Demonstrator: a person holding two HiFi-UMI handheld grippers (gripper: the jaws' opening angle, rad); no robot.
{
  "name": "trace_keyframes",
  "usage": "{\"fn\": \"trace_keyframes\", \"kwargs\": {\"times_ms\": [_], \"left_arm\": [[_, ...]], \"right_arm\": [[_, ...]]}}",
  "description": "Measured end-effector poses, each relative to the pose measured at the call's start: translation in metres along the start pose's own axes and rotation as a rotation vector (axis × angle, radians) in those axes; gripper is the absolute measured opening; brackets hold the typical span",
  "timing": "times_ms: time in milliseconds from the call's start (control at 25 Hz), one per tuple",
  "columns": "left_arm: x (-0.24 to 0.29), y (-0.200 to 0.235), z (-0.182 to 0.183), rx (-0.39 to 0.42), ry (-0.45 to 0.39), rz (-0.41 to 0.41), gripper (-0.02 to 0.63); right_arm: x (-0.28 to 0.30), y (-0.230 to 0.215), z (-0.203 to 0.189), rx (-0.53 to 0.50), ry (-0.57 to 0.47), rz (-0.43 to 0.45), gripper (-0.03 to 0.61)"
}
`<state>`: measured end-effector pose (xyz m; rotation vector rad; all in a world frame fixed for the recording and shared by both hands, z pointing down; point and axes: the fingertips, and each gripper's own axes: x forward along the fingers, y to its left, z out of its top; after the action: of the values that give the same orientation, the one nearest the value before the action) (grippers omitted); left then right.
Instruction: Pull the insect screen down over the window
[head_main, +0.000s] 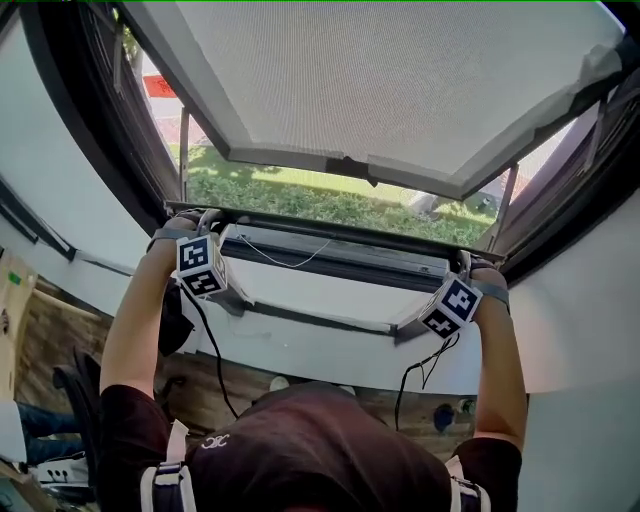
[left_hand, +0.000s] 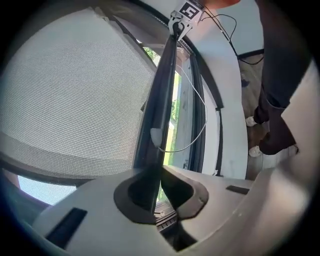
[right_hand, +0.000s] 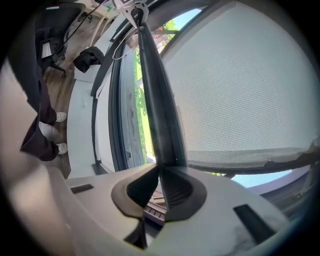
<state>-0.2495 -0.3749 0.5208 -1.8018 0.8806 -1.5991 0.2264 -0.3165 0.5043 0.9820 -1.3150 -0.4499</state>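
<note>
Left gripper (left_hand: 156, 175) and right gripper (right_hand: 160, 172) both clamp the screen's bottom bar (head_main: 340, 233). Pull evenly, bar level, straight down toward the sill (head_main: 300, 350).

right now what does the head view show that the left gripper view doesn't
Only the head view: both forearms reaching up, with the left hand-held gripper and right hand-held gripper at opposite ends of the dark pull bar, plus an open look at the lawn outside. Only the left gripper view: its own jaws seen close, closed on the bar's edge. Both: the bar, the grey mesh, the thin cord and the right hand-held gripper's marker cube.
</note>
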Motion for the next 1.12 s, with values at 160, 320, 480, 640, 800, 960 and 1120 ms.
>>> {"fn": "trace_keyframes", "kwargs": {"times_ms": [160, 320, 480, 640, 800, 960, 1120], "left_arm": [[0.011, -0.018, -0.002, 0.001, 0.009, -0.042, 0.034], [0.023, -0.036, -0.007, 0.012, 0.024, -0.074, 0.032], [0.028, -0.039, -0.007, 0.025, 0.026, -0.071, 0.031], [0.028, -0.039, -0.007, 0.044, 0.034, -0.079, 0.029], [0.030, -0.043, -0.007, 0.041, 0.037, -0.081, 0.029], [0.034, -0.049, -0.007, 0.034, 0.042, -0.082, 0.029], [0.039, -0.055, -0.009, 0.021, 0.044, -0.095, 0.031]], "right_arm": [[0.005, 0.014, 0.003, -0.001, 0.003, 0.026, 0.032], [0.016, 0.034, 0.001, -0.006, 0.007, 0.050, 0.032], [0.021, 0.034, 0.000, 0.001, -0.001, 0.024, 0.033], [0.023, 0.034, 0.000, 0.005, -0.004, 0.017, 0.034], [0.025, 0.039, -0.001, -0.001, -0.010, 0.029, 0.034], [0.028, 0.044, -0.001, -0.003, -0.011, 0.034, 0.034], [0.032, 0.051, -0.002, -0.001, -0.001, 0.045, 0.034]]}}
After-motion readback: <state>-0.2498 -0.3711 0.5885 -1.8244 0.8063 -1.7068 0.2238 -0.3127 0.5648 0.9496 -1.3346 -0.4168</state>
